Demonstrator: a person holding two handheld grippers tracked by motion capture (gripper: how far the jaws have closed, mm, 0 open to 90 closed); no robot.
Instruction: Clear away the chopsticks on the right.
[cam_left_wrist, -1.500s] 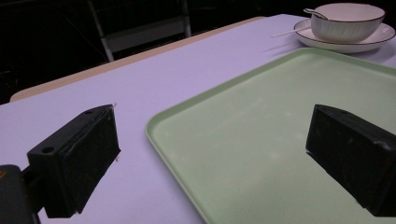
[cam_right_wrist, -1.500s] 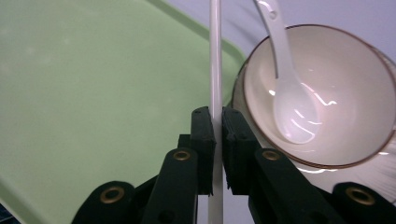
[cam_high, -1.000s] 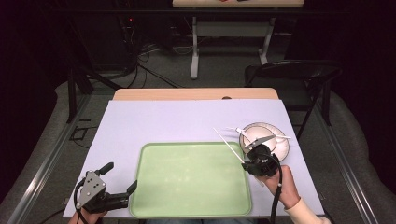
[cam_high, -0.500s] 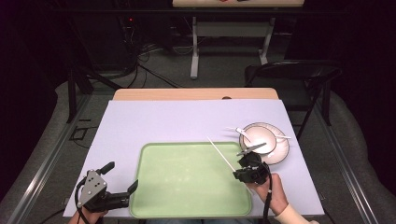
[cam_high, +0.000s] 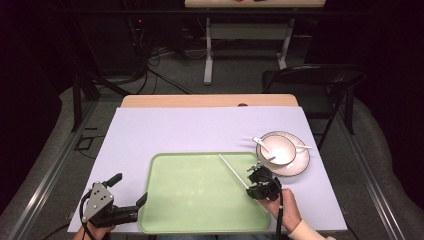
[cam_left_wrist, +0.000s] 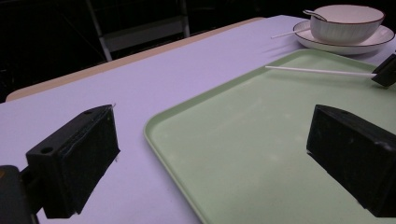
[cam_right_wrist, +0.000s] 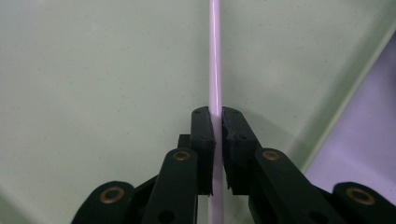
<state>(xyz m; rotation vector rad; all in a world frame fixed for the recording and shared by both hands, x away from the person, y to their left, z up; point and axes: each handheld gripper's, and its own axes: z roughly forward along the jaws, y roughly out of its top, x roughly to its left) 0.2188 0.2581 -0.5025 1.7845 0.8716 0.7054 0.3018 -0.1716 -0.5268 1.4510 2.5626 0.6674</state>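
- Green tray (cam_high: 200, 210) centred near front of table (cam_high: 200, 127); lavender cover underneath.
- Right gripper (cam_high: 260, 186) clenched on thin white chopstick (cam_high: 232, 170), pinched close to one end, long free end angling out over tray's right half.
- Same stick seen running straight up between closed jaws in right gripper view (cam_right_wrist: 215, 60).
- Left gripper (cam_high: 125, 197) released, jaws wide apart, parked at tray's front-left corner, holding nothing.
- Bowl (cam_high: 276, 149) on saucer (cam_high: 300, 162) just right of tray, spoon (cam_high: 260, 141) leaning inside, another white stick (cam_high: 302, 146) across rim.
- Risk, judged: narrow grip near end, so stick likely to pivot or slip out; free tip could catch tray rim or knock bowl.
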